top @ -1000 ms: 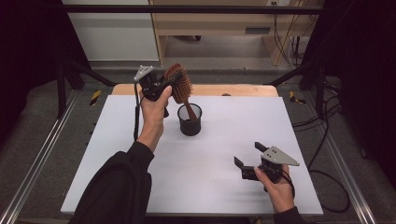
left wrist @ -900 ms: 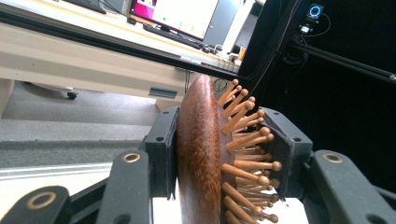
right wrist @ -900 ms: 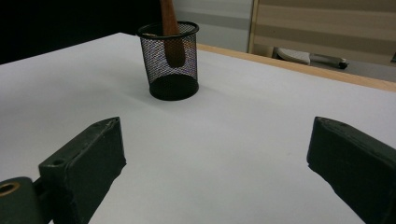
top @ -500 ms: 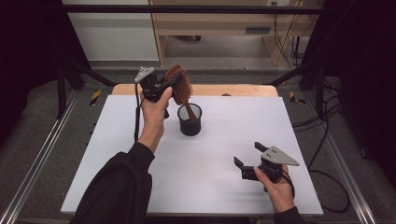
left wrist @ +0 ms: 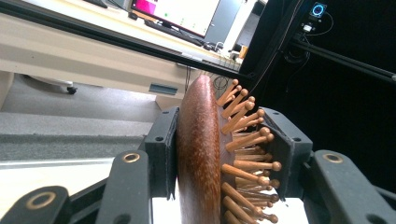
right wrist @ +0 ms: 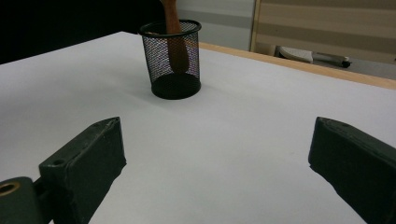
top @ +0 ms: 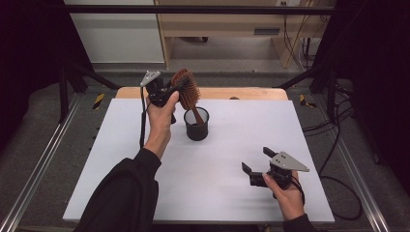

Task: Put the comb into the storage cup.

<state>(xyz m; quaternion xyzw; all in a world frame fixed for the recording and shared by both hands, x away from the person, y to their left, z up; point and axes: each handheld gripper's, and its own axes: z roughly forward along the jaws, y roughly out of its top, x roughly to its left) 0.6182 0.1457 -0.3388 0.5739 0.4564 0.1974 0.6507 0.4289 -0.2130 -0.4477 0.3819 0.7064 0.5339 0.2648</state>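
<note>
The wooden hairbrush (top: 187, 91) was pinched by its head in your left tongs (top: 170, 92), one pad on the smooth back and the other against the bristle side, as the left gripper view showed (left wrist: 201, 158). Its handle slanted down into the black mesh cup (top: 197, 124), which stood on the white counter (top: 227, 159) toward the far edge, a little left of the middle. In the right gripper view the handle (right wrist: 175, 42) leaned inside the cup (right wrist: 173, 60), its tip low against the mesh.

Compared with a second before, nothing had shifted: brush, cup and both of your hands sat where they had been, and the grip on the brush head was unchanged.

Your right tongs (top: 257, 166) rested near the near right corner of the counter, spread wide with nothing between the pads (right wrist: 86, 163), well apart from the cup.

By count: one hairbrush, one mesh cup, two sets of tongs, one in each of your hands. The left hand (top: 161, 116) was raised just beside the cup; the right hand (top: 285, 191) lay low at the near edge.
</note>
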